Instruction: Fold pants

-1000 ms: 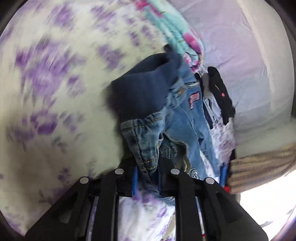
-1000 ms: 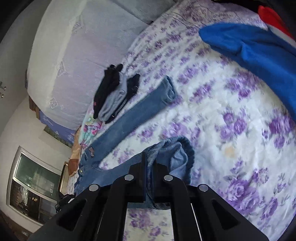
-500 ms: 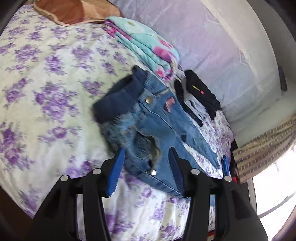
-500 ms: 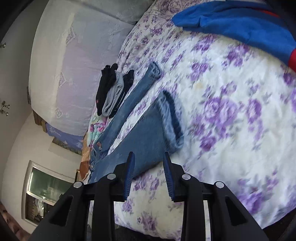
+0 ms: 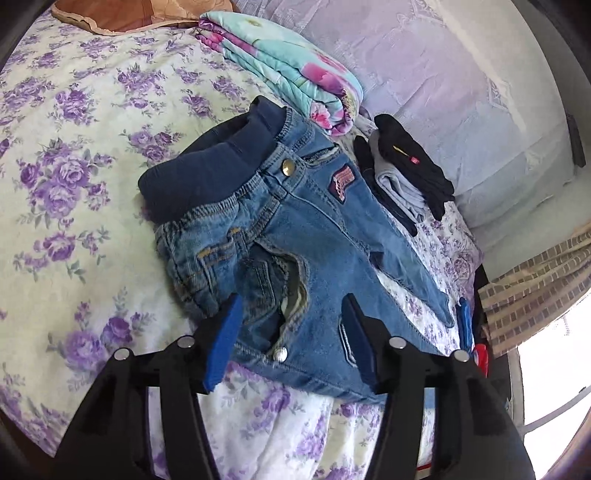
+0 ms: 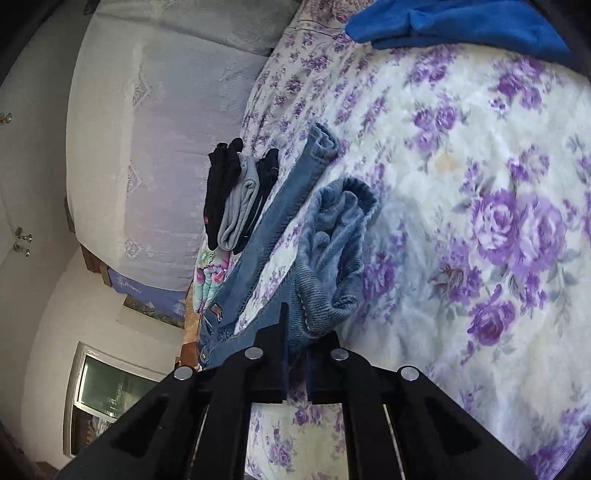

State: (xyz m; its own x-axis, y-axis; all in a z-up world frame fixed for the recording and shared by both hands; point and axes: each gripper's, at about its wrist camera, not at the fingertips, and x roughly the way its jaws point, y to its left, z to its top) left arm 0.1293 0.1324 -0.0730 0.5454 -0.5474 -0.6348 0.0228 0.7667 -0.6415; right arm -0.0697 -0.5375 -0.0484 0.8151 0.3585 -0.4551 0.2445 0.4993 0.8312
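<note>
Small blue jeans (image 5: 303,236) with a dark ribbed waistband lie on the flowered bedsheet (image 5: 74,155), legs pointing away to the right. My left gripper (image 5: 291,325) is open and hovers over the near hip of the jeans, holding nothing. In the right wrist view the near leg cuff (image 6: 332,251) is bunched up and my right gripper (image 6: 295,354) is shut on it. The other leg (image 6: 295,184) lies flat beyond it.
A folded turquoise blanket (image 5: 288,66) lies beyond the waistband. Folded black and grey clothes (image 5: 406,177) lie beside the far leg; they also show in the right wrist view (image 6: 236,195). A blue garment (image 6: 461,26) lies at the far end. A padded headboard (image 5: 461,92) stands behind.
My left gripper let go of the waistband, opened and drew back. My right gripper opened half a second ago, then shut again on the near leg cuff, which bunched up.
</note>
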